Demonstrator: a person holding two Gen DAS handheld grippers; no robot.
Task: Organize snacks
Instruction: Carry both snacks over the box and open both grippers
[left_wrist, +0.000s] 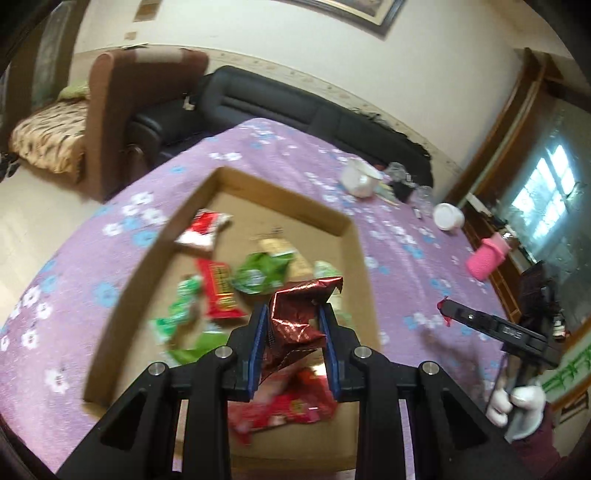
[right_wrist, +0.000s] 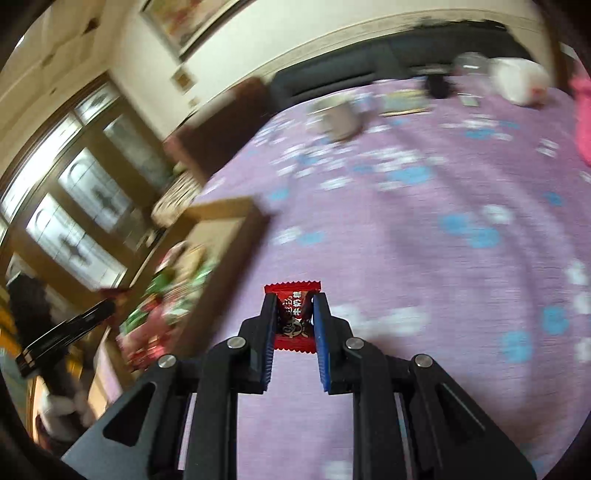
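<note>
My left gripper (left_wrist: 294, 310) is shut on a crumpled dark red foil packet (left_wrist: 295, 317) and hangs over a shallow cardboard tray (left_wrist: 155, 258) that holds several red and green snack packets (left_wrist: 258, 275). My right gripper (right_wrist: 294, 302) is shut on a small red wrapped candy (right_wrist: 293, 317) above the purple flowered cloth (right_wrist: 424, 221), to the right of the tray (right_wrist: 236, 218). The right gripper also shows in the left wrist view as a black tool (left_wrist: 495, 326) held by a white-gloved hand (left_wrist: 517, 406). The left gripper shows blurred at the left edge of the right wrist view (right_wrist: 66, 332).
At the table's far side stand a white mug (left_wrist: 360, 179), a white bowl (left_wrist: 448, 216), a pink bottle (left_wrist: 485, 258) and some small dark items. A black sofa (left_wrist: 277, 103) and a brown armchair (left_wrist: 122, 110) lie beyond the table.
</note>
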